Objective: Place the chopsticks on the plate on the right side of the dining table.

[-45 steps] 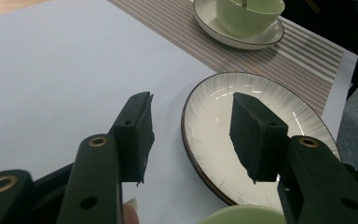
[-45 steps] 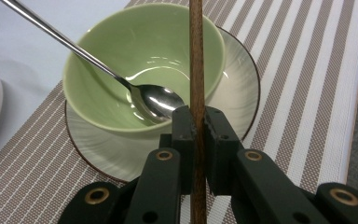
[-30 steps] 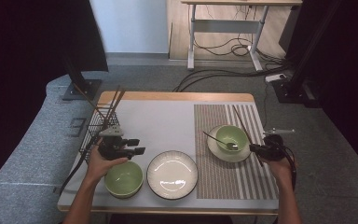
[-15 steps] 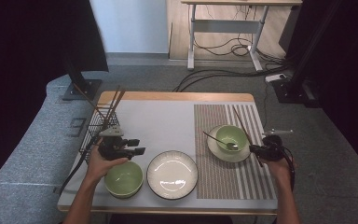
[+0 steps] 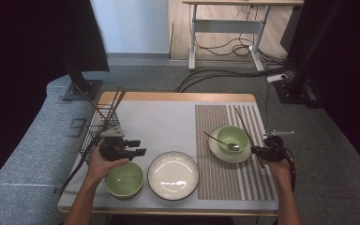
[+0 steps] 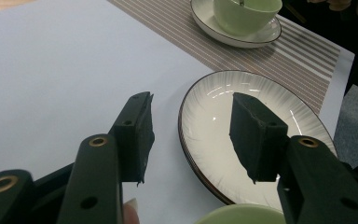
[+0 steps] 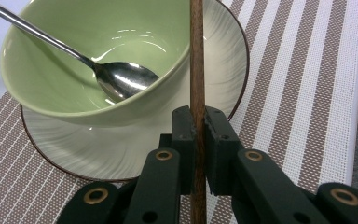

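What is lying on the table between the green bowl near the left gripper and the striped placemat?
In the high view, a white ribbed plate lies between the green bowl and the striped placemat.

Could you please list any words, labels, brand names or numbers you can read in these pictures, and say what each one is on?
None: no readable text on the green bowl, the chopstick, the white plate, the striped mat or either gripper.
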Demonstrator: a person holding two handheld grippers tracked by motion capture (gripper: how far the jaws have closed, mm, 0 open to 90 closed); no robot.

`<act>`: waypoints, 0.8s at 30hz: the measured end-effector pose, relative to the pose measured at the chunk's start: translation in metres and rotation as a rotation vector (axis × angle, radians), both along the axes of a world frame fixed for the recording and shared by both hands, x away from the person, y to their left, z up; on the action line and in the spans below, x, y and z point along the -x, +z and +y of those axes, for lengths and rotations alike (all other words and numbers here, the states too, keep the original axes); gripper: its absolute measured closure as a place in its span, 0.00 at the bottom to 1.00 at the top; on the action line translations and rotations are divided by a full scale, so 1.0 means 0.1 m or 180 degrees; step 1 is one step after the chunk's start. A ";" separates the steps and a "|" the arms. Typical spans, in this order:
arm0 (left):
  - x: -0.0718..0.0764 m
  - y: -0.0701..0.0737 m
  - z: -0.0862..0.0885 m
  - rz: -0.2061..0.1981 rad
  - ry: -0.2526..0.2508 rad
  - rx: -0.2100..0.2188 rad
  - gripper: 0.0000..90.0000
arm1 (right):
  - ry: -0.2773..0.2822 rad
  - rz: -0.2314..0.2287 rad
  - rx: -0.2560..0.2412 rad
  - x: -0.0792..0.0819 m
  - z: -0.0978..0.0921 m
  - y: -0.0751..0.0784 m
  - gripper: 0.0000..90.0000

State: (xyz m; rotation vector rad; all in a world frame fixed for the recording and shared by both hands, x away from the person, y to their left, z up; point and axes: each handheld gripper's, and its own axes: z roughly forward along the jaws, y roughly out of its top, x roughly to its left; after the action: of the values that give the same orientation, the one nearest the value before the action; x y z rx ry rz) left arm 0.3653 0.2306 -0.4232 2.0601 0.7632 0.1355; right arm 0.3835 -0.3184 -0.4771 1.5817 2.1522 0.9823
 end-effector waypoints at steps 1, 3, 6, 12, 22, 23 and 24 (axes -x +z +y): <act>0.00 0.00 0.00 0.0000 -0.0001 0.0000 0.55 | -0.0004 0.0001 0.0001 0.00 0.00 0.00 0.93; 0.00 0.00 0.00 -0.0001 0.0000 0.0004 0.55 | -0.0022 0.0010 0.0003 -0.01 0.00 -0.01 0.93; 0.00 0.00 0.00 -0.0001 0.0001 0.0000 0.55 | -0.0046 0.0012 -0.0002 -0.03 0.01 -0.02 0.93; 0.00 0.00 0.00 -0.0001 -0.0002 -0.0005 0.55 | -0.0106 0.0044 -0.0014 -0.06 0.02 -0.05 0.93; 0.01 0.01 0.01 -0.0011 0.0003 0.0003 0.55 | -0.0132 0.0072 -0.0040 -0.09 0.04 -0.08 0.93; 0.01 0.01 0.02 -0.0012 0.0005 0.0005 0.55 | -0.0126 0.0075 -0.0039 -0.09 0.04 -0.08 0.92; 0.01 0.01 0.02 -0.0012 0.0004 0.0006 0.55 | -0.0120 0.0073 -0.0039 -0.09 0.05 -0.09 0.92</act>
State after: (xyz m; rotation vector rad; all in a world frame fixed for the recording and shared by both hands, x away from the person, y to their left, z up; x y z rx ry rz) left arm 0.3643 0.2322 -0.4220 2.0569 0.7621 0.1395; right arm 0.3921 -0.3139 -0.4858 1.6407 2.1273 0.9724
